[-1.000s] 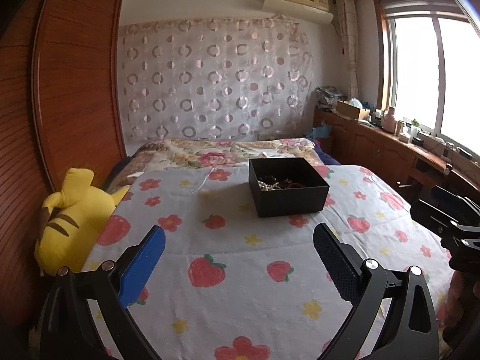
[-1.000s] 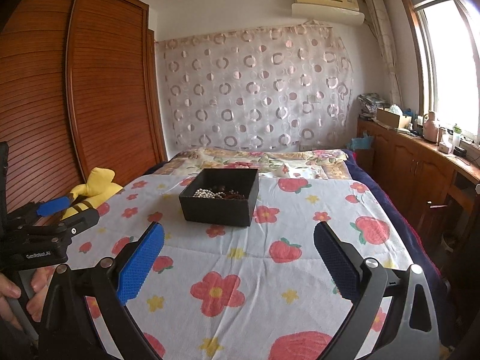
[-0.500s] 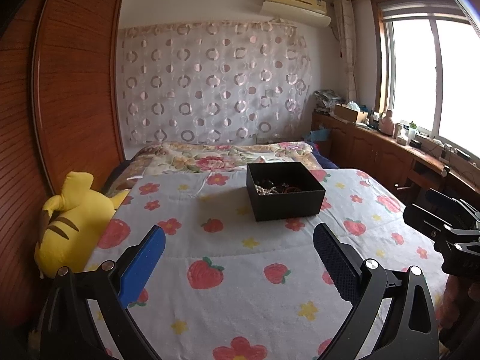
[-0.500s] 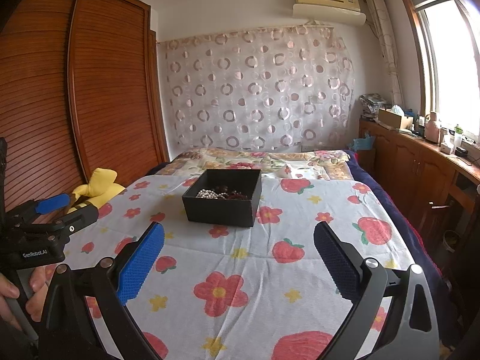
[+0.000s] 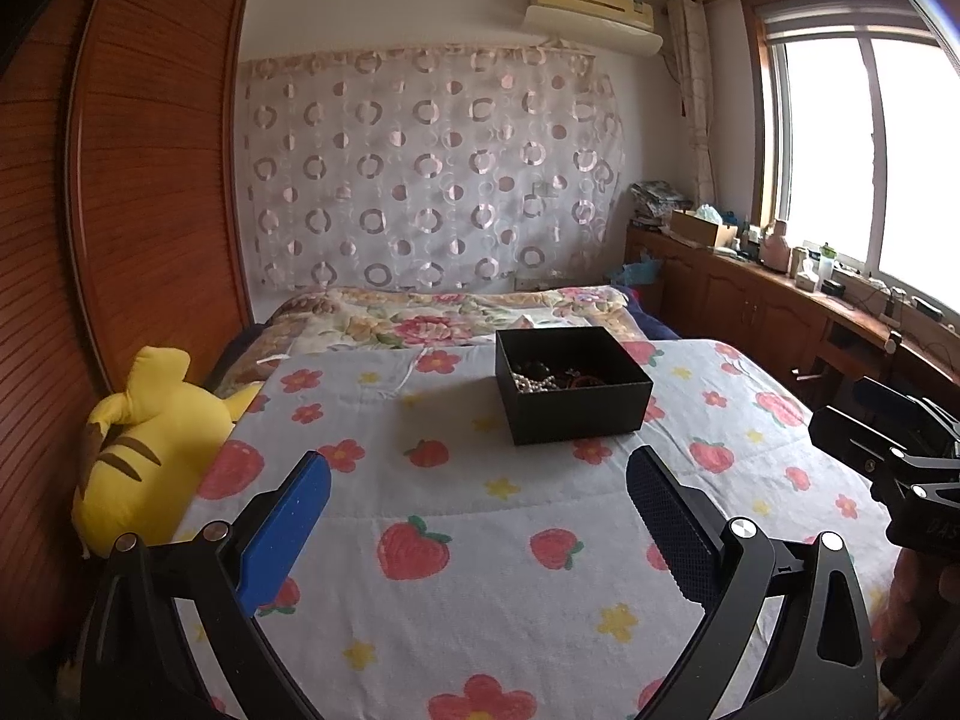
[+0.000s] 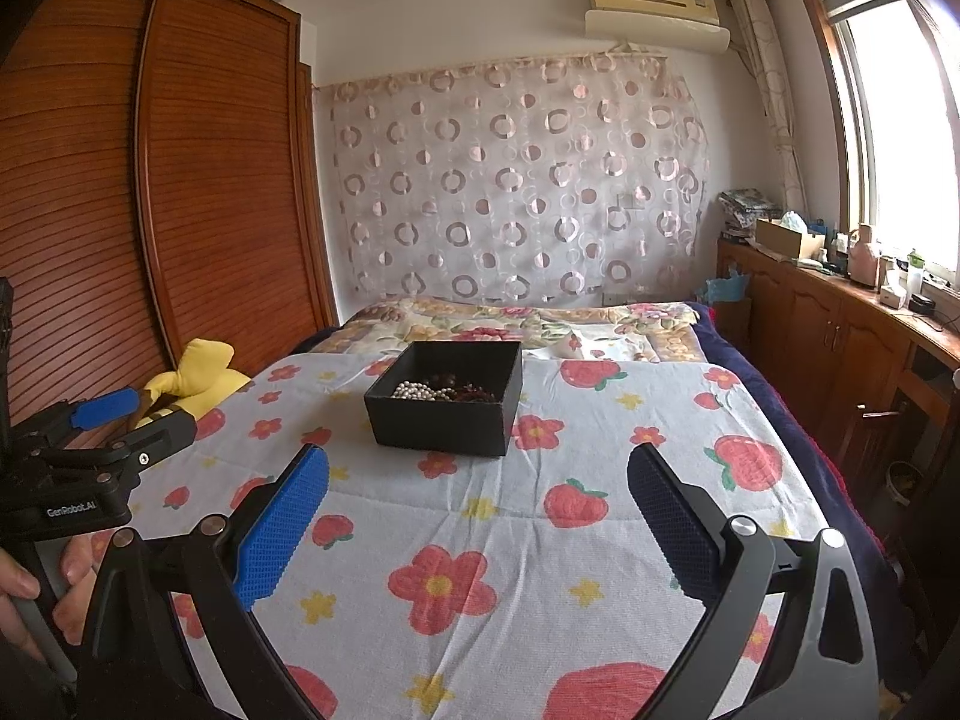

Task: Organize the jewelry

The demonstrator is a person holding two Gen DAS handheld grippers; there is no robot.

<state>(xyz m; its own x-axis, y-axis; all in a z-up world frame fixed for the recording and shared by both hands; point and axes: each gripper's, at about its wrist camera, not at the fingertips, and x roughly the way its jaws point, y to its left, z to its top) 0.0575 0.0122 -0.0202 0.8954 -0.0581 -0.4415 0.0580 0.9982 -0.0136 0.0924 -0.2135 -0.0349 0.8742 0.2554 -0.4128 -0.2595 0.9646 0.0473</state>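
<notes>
Box point(image 5: 573, 384) of beads point(image 6: 414, 390) lies ahead of both wide, empty grippers: left point(image 5: 477, 531), right point(image 6: 477, 531); neither looks clearly nearer.

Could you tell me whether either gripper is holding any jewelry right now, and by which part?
Nothing is held: left gripper and right gripper are open, short of the black box.

Both wrist views sit low over the bed's point(image 5: 480, 540) foot, facing the headboard wall — left camera left of right, sharing the black box point(image 5: 573, 393) point(image 6: 444, 399).
</notes>
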